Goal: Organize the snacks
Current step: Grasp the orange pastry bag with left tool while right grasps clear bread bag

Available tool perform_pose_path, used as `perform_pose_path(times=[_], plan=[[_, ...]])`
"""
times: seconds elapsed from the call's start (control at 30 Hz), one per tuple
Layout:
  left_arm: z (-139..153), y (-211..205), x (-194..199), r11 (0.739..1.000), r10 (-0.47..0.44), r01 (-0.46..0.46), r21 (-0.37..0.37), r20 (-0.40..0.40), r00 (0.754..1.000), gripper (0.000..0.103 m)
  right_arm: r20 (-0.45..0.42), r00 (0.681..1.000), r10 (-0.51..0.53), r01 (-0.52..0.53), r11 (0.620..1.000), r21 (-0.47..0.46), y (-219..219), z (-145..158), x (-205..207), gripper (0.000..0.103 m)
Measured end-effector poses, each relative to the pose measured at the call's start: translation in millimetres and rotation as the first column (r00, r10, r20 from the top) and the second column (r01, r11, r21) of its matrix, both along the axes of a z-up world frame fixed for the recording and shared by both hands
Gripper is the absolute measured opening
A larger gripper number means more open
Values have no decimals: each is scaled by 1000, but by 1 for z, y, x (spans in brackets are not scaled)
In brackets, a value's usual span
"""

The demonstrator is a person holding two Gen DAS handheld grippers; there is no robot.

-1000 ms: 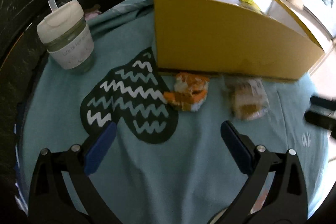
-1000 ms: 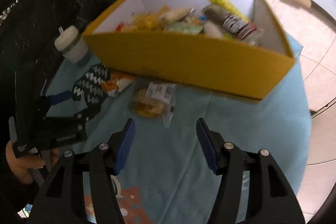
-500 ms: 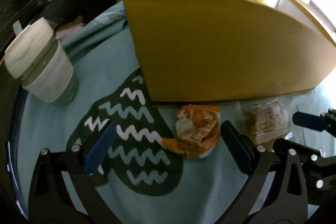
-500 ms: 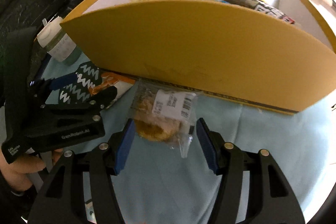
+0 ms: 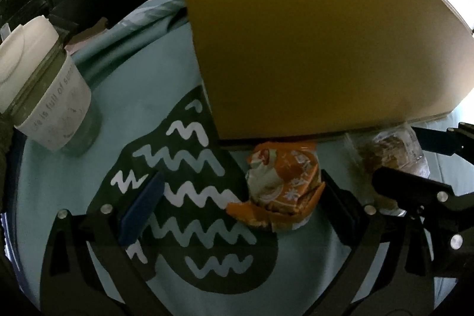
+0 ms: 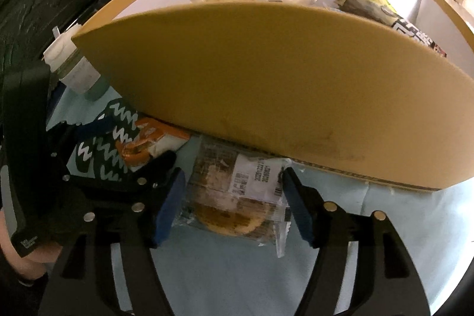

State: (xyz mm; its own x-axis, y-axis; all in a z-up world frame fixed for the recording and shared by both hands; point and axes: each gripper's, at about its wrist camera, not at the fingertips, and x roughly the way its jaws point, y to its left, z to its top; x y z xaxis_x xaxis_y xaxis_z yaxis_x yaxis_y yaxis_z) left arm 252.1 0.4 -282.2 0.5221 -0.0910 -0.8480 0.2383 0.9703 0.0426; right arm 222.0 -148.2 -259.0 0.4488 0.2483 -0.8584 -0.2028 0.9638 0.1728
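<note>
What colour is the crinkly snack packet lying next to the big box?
The crinkly snack packet is orange and white, clearest in the left wrist view.

The left wrist view is taken from low over the teal cloth (image 5: 166,73), looking forward between the fingers of the left gripper (image 5: 237,203) toward the near wall of the yellow box (image 5: 311,49), which fills the upper right of the frame at close range. The right wrist view is taken slightly higher, so the box (image 6: 266,85) interior is partly seen across the top of the frame. Both views share the box front, the orange snack packet (image 5: 281,182) (image 6: 148,141), the clear cookie packet (image 5: 388,150) (image 6: 234,197) and the lidded cup (image 5: 44,85) (image 6: 74,64). Each gripper is also caught in the other view: the right gripper (image 5: 414,162) at the right edge of the left view, the left one (image 6: 118,156) at the left of the right view.
</note>
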Motion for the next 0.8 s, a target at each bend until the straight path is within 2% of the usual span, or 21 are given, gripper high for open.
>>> perform_pose_path(times=[0.13,0.23,0.3,0.37,0.43,0.6,0.7,0.73,0.8], plan=[[0,0,-8,998,-47,46,38,46,998,101,-17,999,39,-39,998,-45,5,-1,0,71],[0,3,-12,998,-58,57,21,46,997,100,-23,995,93,-95,985,-146,15,-2,-1,65],[1,6,-14,998,-55,53,29,59,997,97,-22,996,87,-89,978,-190,15,-1,-3,63],[1,5,-16,997,-67,65,27,66,996,92,-29,998,47,-52,980,-193,9,0,-5,62],[1,3,-21,997,-68,65,34,71,995,92,-23,1000,18,-22,979,-203,4,2,-10,62],[-1,3,-21,999,-47,45,27,70,996,95,23,1000,20,-14,971,-237,7,3,-16,67],[-1,3,-20,999,-31,30,21,61,998,97,-16,1000,-18,14,977,-214,1,-6,-8,73],[-1,3,-19,999,-33,32,21,57,998,96,-37,999,-24,17,981,-193,-2,-9,-7,74],[0,2,-15,998,-64,64,11,56,996,85,-39,999,2,-9,983,-181,-4,-9,-5,70]])
